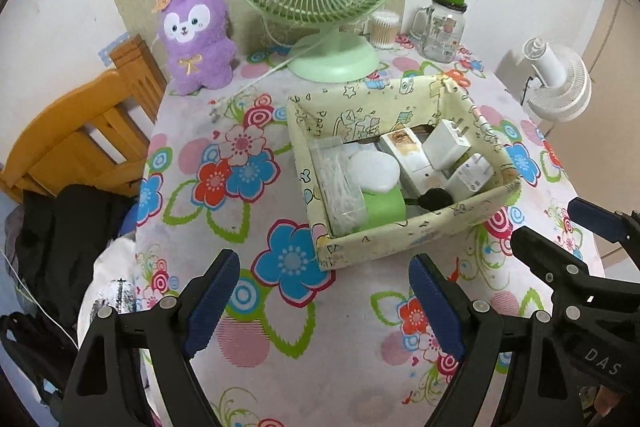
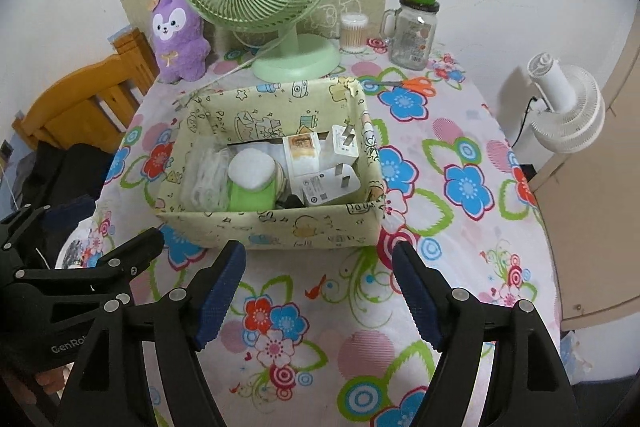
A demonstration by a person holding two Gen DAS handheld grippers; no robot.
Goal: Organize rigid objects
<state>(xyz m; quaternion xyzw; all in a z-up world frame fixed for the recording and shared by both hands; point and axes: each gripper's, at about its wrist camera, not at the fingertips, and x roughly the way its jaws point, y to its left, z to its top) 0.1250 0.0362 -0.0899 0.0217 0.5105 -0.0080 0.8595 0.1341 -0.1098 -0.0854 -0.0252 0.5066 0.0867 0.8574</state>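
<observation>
Both tongs, left tongs (image 1: 324, 301) and right tongs (image 2: 318, 297), hang apart w/ nothing between them at the bottom of each frame, just short of the fabric bin (image 2: 280, 225); the next pick looks like the orange scissors (image 2: 414, 85) at upper right of the right view, so go in w/ tongs wide and clamp the handles square. Bin sits mid-frame on the floral counter (image 2: 360, 307): pale printed cloth, soft sagging walls, already holding chargers (image 2: 344, 143), a white-lidded green tub (image 2: 250, 183) and a clear box (image 1: 340, 183).

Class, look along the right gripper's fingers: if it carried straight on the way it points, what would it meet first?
Most likely the near wall of the fabric storage box, straight ahead of the open right gripper. Depth is unclear; angled steeply, it might touch the flowered tablecloth first.
</observation>
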